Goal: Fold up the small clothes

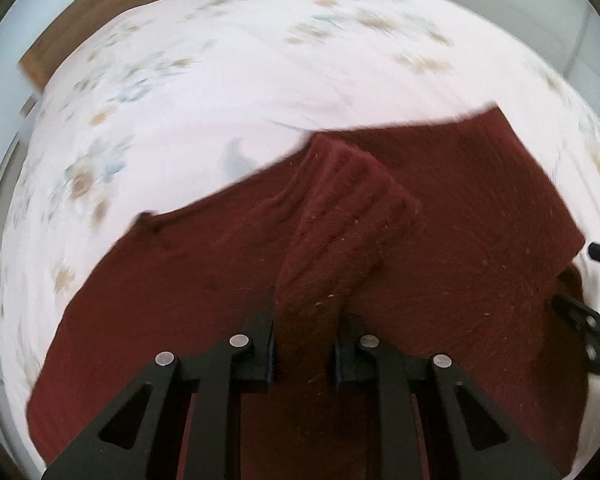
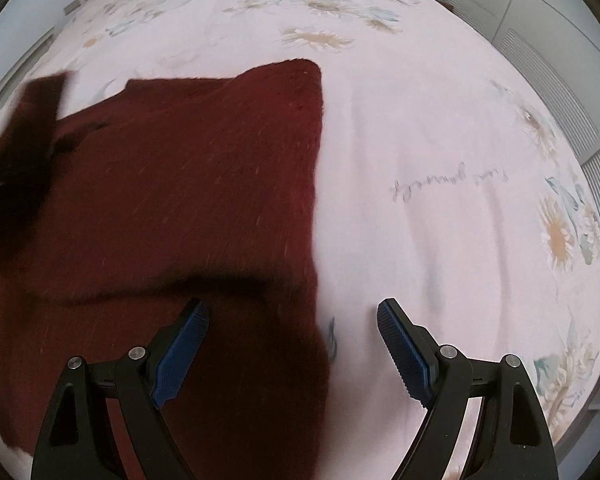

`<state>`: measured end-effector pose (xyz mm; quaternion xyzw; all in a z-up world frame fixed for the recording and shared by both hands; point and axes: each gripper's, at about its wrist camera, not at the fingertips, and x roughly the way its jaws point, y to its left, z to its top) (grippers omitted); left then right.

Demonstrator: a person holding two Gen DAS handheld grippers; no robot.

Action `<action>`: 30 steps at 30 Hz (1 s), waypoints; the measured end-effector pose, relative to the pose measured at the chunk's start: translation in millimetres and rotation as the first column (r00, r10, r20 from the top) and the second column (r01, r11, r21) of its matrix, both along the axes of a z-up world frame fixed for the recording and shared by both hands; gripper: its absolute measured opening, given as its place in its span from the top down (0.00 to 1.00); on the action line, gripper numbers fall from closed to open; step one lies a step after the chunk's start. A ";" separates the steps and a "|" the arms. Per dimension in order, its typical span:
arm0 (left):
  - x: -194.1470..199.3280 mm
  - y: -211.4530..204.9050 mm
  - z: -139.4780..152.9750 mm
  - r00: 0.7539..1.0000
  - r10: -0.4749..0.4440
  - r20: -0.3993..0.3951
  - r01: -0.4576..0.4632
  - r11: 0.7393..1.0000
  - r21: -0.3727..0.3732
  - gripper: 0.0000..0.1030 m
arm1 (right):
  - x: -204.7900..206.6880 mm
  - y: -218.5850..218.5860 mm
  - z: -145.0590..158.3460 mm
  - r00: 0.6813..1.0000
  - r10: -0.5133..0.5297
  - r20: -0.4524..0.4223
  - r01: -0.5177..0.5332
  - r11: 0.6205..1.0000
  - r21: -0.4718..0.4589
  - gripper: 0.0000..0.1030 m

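The dark red knitted garment [image 1: 440, 240] is spread on the floral bed sheet [image 1: 220, 92]. A ribbed fold [image 1: 340, 232] of it is clamped between the nearly closed jaws of the left gripper [image 1: 306, 344]. The right gripper [image 2: 292, 320] is held with jaws wide apart and empty, astride the garment's right edge [image 2: 314, 208]. That edge should be seated fully between the pads before closure. Both holds should then be lifted evenly, so that the knit is not stretched or twisted.

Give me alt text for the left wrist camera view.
The left tool is shut on a raised, ribbed fold of a dark red knitted garment spread on a pale floral bedsheet. The other tool's black tip shows at the right edge.
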<state>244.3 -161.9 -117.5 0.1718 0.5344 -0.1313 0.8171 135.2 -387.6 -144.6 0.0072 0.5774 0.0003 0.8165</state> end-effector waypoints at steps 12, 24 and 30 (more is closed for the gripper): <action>-10.0 108.7 -1.3 0.963 0.266 0.041 -0.259 0.958 -0.123 0.83 | 20.8 -4.1 -13.5 0.998 -0.064 0.002 0.063 0.992 0.107 0.82; -48.4 165.2 -14.2 0.913 0.384 -0.138 -0.403 0.901 -0.160 0.49 | 16.2 0.9 -5.6 0.999 -0.030 -0.034 0.032 0.997 0.063 0.73; -44.3 190.3 6.0 0.893 0.408 -0.189 -0.437 0.887 -0.151 0.05 | 4.0 -1.3 10.2 1.000 -0.015 -0.022 0.015 0.999 0.031 0.41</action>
